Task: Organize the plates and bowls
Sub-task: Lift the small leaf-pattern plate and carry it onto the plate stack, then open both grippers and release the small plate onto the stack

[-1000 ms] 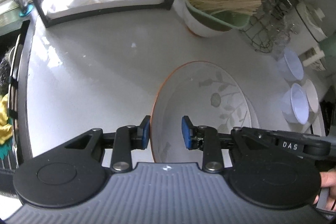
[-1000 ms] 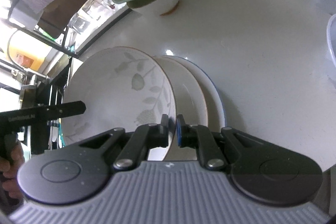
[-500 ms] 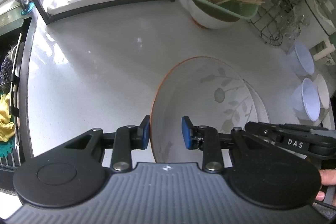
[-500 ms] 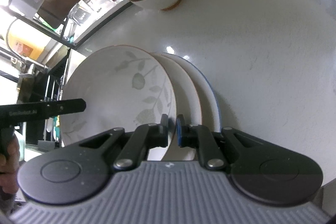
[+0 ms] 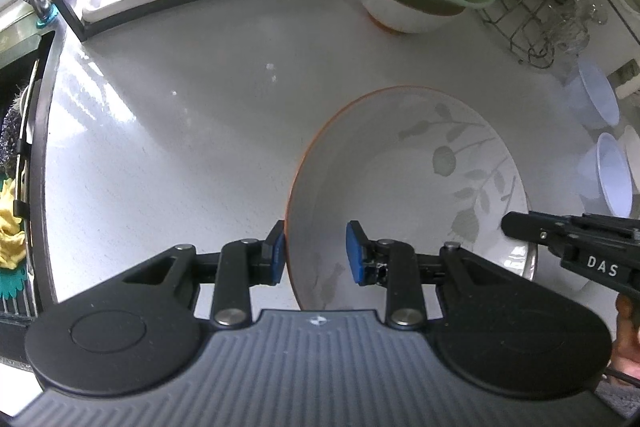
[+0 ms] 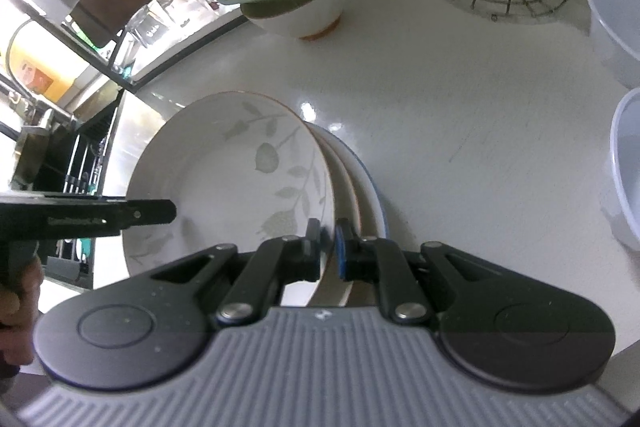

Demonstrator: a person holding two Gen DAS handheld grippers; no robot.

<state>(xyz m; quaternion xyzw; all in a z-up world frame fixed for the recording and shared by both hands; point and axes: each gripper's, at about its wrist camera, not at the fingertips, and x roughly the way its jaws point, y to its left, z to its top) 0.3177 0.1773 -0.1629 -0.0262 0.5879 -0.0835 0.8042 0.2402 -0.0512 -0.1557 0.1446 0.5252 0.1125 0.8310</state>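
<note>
My right claw [image 6: 328, 245] pinches the leaf plate [image 6: 240, 179]; left claw [image 5: 316, 251] straddles its rim, wide, to steady stacking.

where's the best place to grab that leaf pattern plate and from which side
By its thin rim, edge-on, one finger on each face. The leaf plate stands tilted against the plates behind, so only its rim is free. The right gripper pinches the near rim; the left gripper straddles the opposite edge.
</note>
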